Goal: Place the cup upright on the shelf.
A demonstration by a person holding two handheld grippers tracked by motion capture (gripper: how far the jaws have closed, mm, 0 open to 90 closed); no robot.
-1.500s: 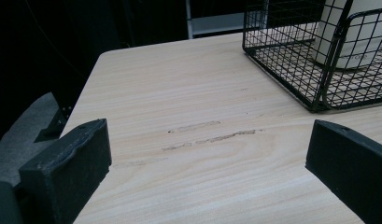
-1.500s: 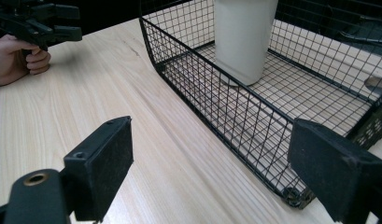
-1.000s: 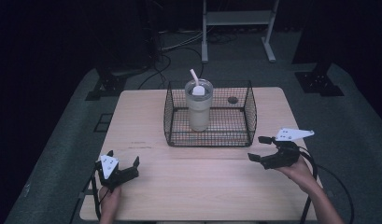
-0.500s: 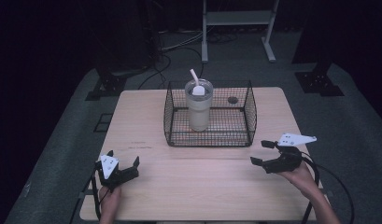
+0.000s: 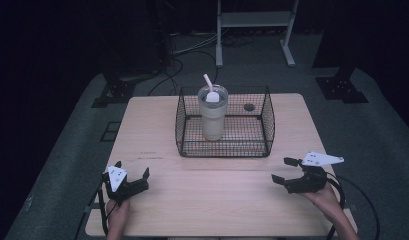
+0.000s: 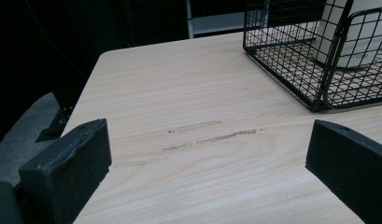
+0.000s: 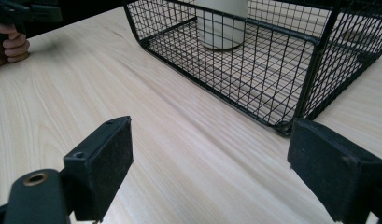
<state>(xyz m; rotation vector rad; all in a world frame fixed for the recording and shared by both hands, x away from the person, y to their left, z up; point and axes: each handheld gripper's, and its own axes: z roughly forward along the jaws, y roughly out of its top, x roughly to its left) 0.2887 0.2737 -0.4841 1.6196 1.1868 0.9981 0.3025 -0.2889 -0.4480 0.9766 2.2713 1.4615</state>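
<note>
Left gripper view: tumbler [image 6: 354, 35] print unreadable.

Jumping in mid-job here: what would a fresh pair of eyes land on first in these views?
First, the black wire basket at the far middle of the wooden table, with a pale lidded tumbler and its straw standing upright inside, toward the basket's left. Next, the two hand-held grippers near the table's front edge, both open and empty: the left hand-held gripper at the front left, the right hand-held gripper at the front right.
</note>
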